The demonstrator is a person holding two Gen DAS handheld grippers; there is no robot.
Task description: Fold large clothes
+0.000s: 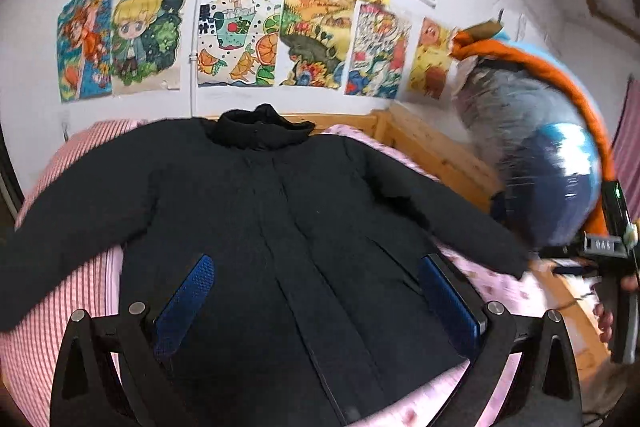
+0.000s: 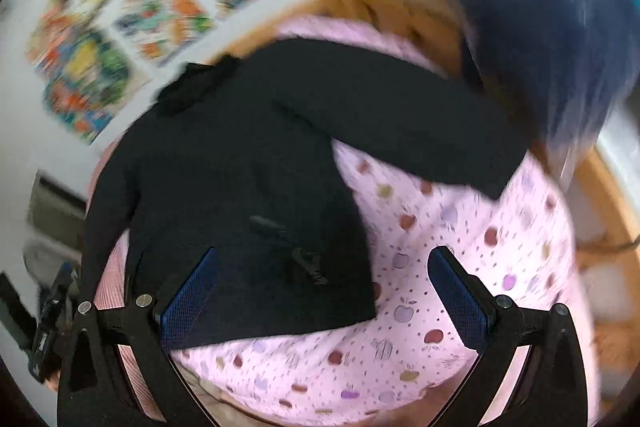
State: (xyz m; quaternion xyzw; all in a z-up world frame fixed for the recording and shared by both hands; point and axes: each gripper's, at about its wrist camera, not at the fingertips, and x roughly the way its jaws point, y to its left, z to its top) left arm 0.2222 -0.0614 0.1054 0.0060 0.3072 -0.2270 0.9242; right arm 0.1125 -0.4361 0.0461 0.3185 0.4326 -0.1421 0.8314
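Scene: A black padded jacket (image 1: 280,227) lay spread front-up on a bed (image 2: 460,247) covered by a pink sheet printed with apples. Children's drawings (image 1: 240,39) covered the wall behind it.

Jacket position: The collar pointed toward the wall and the hem toward the cameras. Both sleeves stretched outward, 1 to each side. A red-striped cover (image 1: 60,307) showed under the jacket's left edge.

Left gripper (image 1: 316,307): Its jaws stood wide open and held nothing. In the left wrist view they hung over the lower body of the jacket, 1 blue pad on each side of the front placket. I could not tell whether they touched the cloth.

Right gripper (image 2: 322,301): Its jaws were also wide open and empty. In the right wrist view, which was blurred by motion, they straddled the jacket's right hem corner, with 1 pad over black cloth and the other over bare sheet.

Other clutter: A bulky blue and orange bundle (image 1: 552,155) sat near the bed's right rail, close to the right sleeve end.

Step in hand, as I judged it: No fold looked started, so a sleeve probably came first.

Doing it well: The thick padding would likely resist creasing. A pinch near the cuff and another at the shoulder, carried flat across the chest, should keep the body from dragging.
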